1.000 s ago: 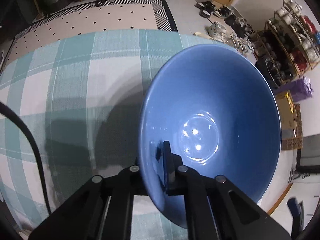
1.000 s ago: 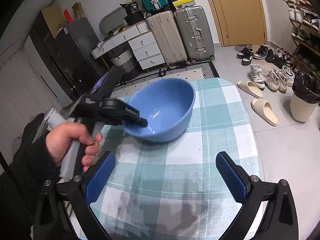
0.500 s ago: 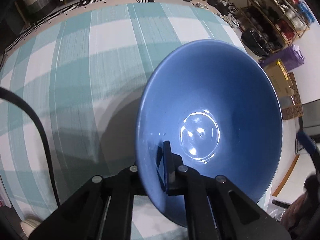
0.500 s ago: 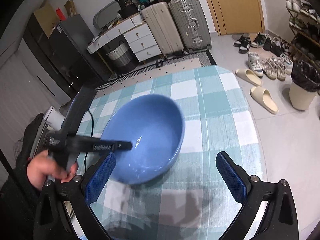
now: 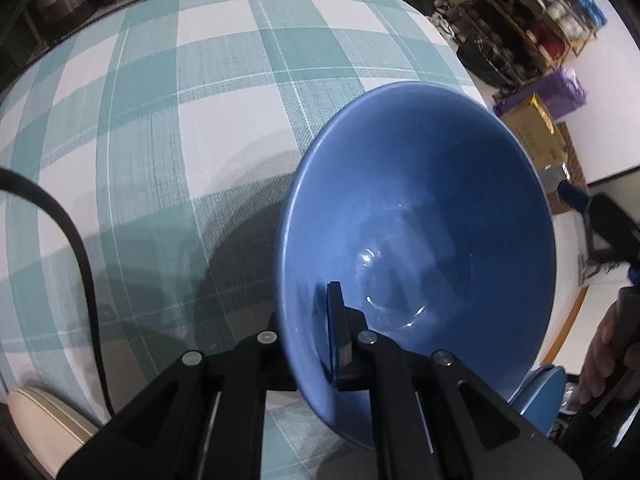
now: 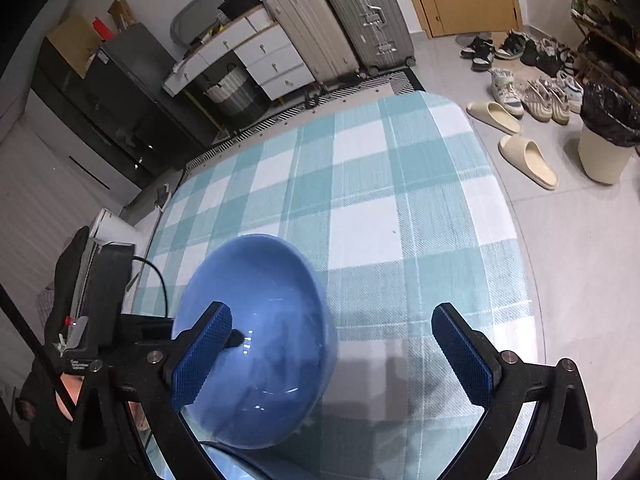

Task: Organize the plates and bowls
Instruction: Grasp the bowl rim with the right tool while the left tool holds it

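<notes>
Left gripper point(image 5: 334, 344): the fingers point(image 5: 333, 320) are closed on the near rim of a blue bowl point(image 5: 420, 216), one inside the wall and the other hidden behind it. The bowl is tilted, its opening turned toward the camera, and it hangs above the worktop point(image 5: 200, 120), which is covered by a teal-and-white checked cloth. In the left wrist view the bowl fills the field from 12 to 5 o'clock; a second blue rim point(image 5: 540, 396) (whether plate or bowl cannot be told) shows just beneath it at 4 o'clock. A black cable point(image 5: 80, 256) curves across the cloth at 9 o'clock.

Right gripper point(image 6: 334, 354): the fingers point(image 6: 464, 352) stand wide apart with nothing between the blue textured pads, touching nothing. In the right wrist view the held bowl lies at 7 o'clock, partly behind the left-hand pad, over the near edge of the worktop. The left gripper's body, at 8 o'clock, reaches the bowl's rim from the left. A pale blue piece shows at the bottom edge under the bowl (too cut off to identify).
</notes>
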The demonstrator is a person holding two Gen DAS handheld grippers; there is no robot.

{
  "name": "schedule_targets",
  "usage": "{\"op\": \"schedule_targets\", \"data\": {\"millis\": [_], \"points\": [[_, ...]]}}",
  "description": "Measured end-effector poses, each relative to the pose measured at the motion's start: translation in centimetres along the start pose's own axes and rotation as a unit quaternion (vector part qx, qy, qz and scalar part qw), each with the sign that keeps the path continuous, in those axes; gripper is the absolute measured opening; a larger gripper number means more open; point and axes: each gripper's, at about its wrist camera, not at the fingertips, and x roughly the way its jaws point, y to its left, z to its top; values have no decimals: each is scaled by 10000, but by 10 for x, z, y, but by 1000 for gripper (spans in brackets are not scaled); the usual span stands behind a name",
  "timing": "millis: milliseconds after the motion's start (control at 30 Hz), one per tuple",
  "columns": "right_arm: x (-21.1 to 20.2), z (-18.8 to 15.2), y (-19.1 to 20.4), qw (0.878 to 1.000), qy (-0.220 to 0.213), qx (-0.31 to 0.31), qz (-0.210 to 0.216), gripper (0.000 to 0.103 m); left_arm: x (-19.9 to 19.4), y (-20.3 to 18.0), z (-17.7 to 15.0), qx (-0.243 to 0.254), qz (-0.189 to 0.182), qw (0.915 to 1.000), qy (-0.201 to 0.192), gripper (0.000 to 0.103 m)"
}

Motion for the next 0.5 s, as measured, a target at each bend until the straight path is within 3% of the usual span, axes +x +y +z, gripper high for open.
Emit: {"op": "schedule_targets", "data": {"millis": [100,133,167,200,233,333,500], "points": [[4,-1,-2,9999,131,-12,-43,102,4,-1,-1,-6,45,10000,51,9],[5,-2,-1,9998,177,-35,-56,102,7,0,1,-121,32,9998,129,14],[6,-2,-1,9997,211,-68,-79,102,9,2,1,-237,23,9995,189,21],[8,-2,0,9996,227,-87,-110,102,11,3,2,-327,23,9992,241,41],[9,-1,0,9995,257,-108,-138,102,12,2,1,-302,4,9993,207,45],[18,1,0,9988,411,-170,-182,102,9,-2,-2,-142,115,9998,81,45],[35,3,-2,9975,600,-194,-332,102,5,-1,-4,-191,-28,9998,-59,45]]}}
